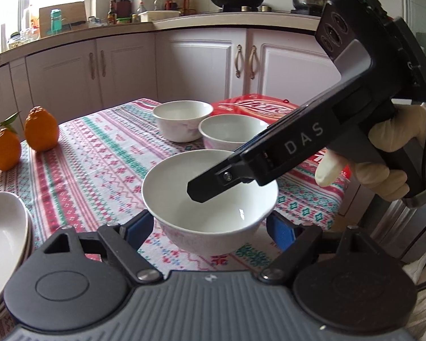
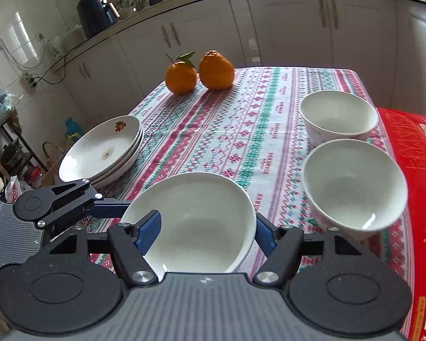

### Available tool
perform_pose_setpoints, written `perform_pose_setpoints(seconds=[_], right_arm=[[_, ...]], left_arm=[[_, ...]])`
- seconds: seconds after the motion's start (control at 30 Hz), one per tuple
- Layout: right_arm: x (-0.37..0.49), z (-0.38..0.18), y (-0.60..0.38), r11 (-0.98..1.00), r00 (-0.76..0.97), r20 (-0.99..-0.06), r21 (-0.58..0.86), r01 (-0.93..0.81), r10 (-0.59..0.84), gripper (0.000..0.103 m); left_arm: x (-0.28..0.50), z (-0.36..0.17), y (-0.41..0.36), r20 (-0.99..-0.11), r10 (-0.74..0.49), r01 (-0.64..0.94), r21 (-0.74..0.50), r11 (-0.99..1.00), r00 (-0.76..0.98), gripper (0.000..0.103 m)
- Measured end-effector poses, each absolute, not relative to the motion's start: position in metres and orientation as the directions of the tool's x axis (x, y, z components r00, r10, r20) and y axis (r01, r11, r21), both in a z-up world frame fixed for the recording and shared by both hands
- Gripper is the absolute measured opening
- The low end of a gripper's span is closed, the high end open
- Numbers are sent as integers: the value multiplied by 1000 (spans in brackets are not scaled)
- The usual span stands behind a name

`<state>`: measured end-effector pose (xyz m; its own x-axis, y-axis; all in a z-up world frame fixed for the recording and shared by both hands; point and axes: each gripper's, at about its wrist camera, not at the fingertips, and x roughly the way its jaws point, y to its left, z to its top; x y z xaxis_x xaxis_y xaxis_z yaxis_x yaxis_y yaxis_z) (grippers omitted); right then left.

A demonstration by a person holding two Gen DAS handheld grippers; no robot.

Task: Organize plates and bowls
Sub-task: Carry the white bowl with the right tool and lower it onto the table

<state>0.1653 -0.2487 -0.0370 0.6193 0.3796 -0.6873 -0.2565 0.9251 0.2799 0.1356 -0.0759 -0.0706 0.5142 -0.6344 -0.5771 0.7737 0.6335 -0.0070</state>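
The nearest bowl (image 1: 207,213) was at the near edge of the cloth-covered bench (image 2: 241,119), with the left tool (image 1: 210,227) clamped on its outer wall, one blue pad on each side. The right tool (image 2: 207,234) had one finger inside this bowl and one just outside its rim; whether it was pressing, I cannot tell. Two other bowls (image 2: 338,113) stood to the right, well apart from the stack of plates (image 2: 99,147) on the left.
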Motion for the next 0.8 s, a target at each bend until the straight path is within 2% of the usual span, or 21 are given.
perform_pose_setpoints(seconds=[0.8], right_arm=[[212, -47, -215, 909, 582, -702, 263, -323, 410, 75]], left_arm=[[165, -79, -51, -593, -580, 719, -3, 695, 558, 86]])
